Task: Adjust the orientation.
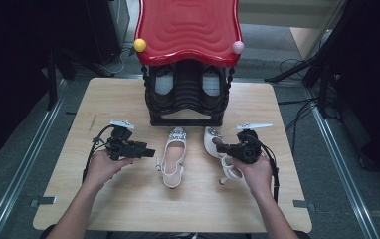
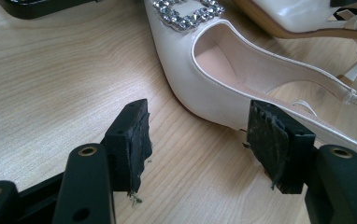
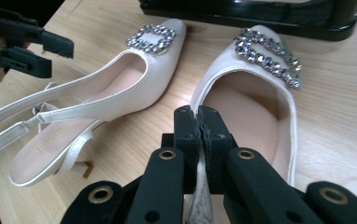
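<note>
At centre frame, the right tool [image 3: 200, 122] was clamped on the right shoe's [image 3: 256, 100] edge, apparently, while the left tool [image 2: 197, 133] gaped empty.

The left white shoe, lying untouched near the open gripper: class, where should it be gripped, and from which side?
Grip the left white shoe on its thin side wall beside the foot opening, coming from the left, where the left gripper is open; one jaw goes inside, one outside.
</note>
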A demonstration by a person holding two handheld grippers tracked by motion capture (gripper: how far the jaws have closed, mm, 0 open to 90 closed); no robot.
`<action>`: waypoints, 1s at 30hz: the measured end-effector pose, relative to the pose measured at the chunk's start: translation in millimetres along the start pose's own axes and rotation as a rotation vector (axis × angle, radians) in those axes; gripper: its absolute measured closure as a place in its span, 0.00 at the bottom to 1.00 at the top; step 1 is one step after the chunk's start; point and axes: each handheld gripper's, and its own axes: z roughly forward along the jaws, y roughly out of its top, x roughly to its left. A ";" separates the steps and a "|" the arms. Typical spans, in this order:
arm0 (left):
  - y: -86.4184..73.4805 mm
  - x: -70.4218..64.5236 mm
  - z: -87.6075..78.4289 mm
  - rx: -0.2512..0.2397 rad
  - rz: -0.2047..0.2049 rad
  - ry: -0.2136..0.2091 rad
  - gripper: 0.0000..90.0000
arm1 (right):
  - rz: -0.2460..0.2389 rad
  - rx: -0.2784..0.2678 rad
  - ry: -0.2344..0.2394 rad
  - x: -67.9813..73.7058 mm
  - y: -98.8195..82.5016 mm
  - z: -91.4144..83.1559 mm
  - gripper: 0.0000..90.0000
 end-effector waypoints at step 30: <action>-10.8 -5.5 -5.1 -0.016 -0.004 0.023 0.45 | -0.085 0.101 0.068 37.6 1.6 60.4 0.98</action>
